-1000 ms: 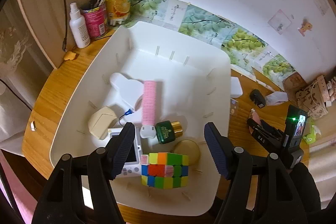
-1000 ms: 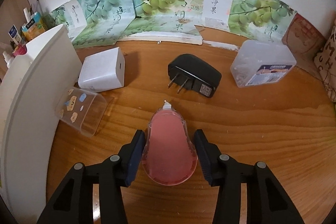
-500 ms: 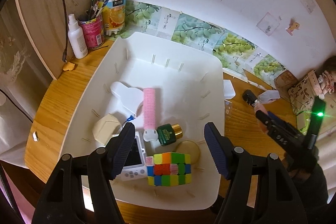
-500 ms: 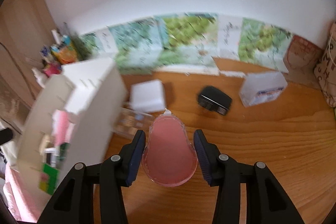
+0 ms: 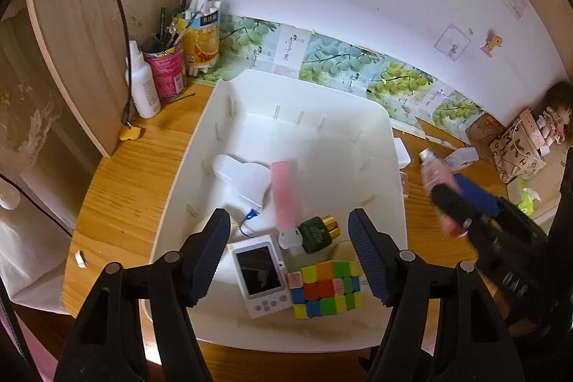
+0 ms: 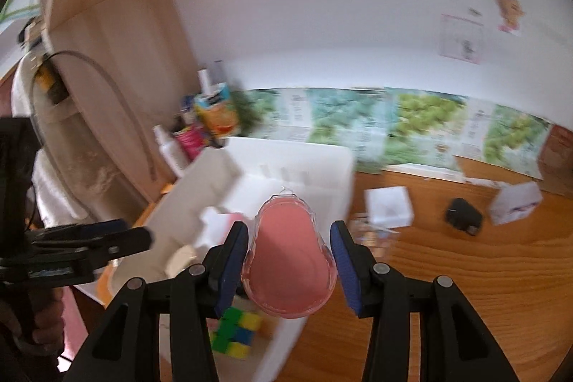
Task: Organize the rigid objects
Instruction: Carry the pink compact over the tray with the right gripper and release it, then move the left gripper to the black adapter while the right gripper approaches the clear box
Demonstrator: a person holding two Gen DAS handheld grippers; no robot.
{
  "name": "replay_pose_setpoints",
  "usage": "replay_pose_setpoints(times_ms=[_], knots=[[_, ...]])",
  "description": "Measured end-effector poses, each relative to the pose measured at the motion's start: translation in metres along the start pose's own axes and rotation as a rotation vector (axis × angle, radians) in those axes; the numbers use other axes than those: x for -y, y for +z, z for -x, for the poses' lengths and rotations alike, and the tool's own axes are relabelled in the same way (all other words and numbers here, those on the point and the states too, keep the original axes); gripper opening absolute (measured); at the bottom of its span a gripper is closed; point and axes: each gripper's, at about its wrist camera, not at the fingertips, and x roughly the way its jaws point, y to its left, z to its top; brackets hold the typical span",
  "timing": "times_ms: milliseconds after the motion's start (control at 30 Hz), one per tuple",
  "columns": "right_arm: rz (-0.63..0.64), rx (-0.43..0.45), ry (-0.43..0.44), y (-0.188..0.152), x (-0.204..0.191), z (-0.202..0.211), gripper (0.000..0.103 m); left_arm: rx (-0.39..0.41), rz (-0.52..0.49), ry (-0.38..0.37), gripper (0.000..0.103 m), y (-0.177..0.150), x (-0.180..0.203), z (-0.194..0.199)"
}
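Note:
The white bin [image 5: 390,145] holds a colour cube [image 5: 327,289], a small white game console [image 5: 261,278], a green bottle with a gold cap [image 5: 317,233], a pink roller [image 5: 283,199] and a white heart-shaped piece [image 5: 240,178]. My left gripper [image 5: 290,253] hovers open above the bin's near end with nothing between its fingers. My right gripper [image 6: 290,260] is shut on a pink-filled clear bottle [image 6: 290,260], held in the air at the bin's [image 6: 315,160] right wall. In the left wrist view that bottle [image 5: 435,174] shows blurred just right of the bin.
A pen can [image 5: 166,70], a white spray bottle [image 5: 143,85] and a juice carton [image 5: 202,42] stand behind the bin's left corner. On the table right of the bin lie a white box [image 6: 388,206], a black charger [image 6: 463,215] and a clear plastic box [image 6: 515,203].
My right gripper has lifted the pink bottle off the table and carried it left, up to the bin. My left gripper has drawn back a little and stays open.

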Motion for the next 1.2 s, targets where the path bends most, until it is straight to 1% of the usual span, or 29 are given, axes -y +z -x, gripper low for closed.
replay_pose_setpoints(times_ms=[167, 233, 267, 300, 367, 400, 433, 500, 633, 700, 800, 1033, 1100, 1200], knots=[[0.035, -0.020, 0.066, -0.007, -0.032, -0.013, 0.048, 0.030, -0.014, 0.016, 0.072, 0.003, -0.005, 0.012], [0.038, -0.021, 0.087, -0.009, -0.039, -0.014, 0.048, 0.037, -0.014, 0.021, 0.072, 0.005, -0.006, 0.014], [0.042, -0.022, 0.093, -0.009, -0.041, -0.016, 0.050, 0.039, -0.013, 0.024, 0.072, 0.006, -0.006, 0.015], [0.043, -0.021, 0.094, -0.009, -0.042, -0.016, 0.056, 0.041, -0.013, 0.025, 0.072, 0.008, -0.005, 0.016], [0.039, -0.014, 0.096, -0.010, -0.041, -0.014, 0.064, 0.047, -0.010, 0.016, 0.072, 0.010, -0.002, 0.016], [0.033, -0.006, 0.097, -0.009, -0.039, -0.012, 0.064, 0.047, -0.014, 0.014, 0.072, 0.011, 0.001, 0.016], [0.026, -0.001, 0.094, -0.009, -0.036, -0.010, 0.065, 0.047, -0.020, 0.011, 0.072, 0.011, 0.005, 0.016], [0.007, 0.009, 0.081, -0.009, -0.026, -0.007, 0.069, 0.043, -0.033, 0.007, 0.072, 0.012, 0.014, 0.014], [-0.030, 0.015, 0.055, -0.011, -0.004, 0.000, 0.070, 0.040, -0.064, 0.001, 0.072, 0.013, 0.040, 0.011], [-0.045, 0.016, 0.039, -0.013, 0.009, 0.006, 0.075, 0.039, -0.065, 0.000, 0.072, 0.014, 0.052, 0.010], [-0.060, 0.021, 0.019, -0.015, 0.029, 0.017, 0.077, 0.040, -0.061, -0.012, 0.072, 0.015, 0.070, 0.009], [-0.068, 0.024, -0.028, -0.020, 0.078, 0.039, 0.078, 0.041, -0.064, -0.022, 0.072, 0.015, 0.117, 0.003], [-0.063, 0.028, -0.048, -0.021, 0.092, 0.045, 0.081, 0.042, -0.060, -0.027, 0.072, 0.014, 0.130, 0.001], [-0.053, 0.042, -0.077, -0.021, 0.113, 0.054, 0.081, 0.053, -0.061, -0.013, 0.072, 0.014, 0.150, -0.003]])
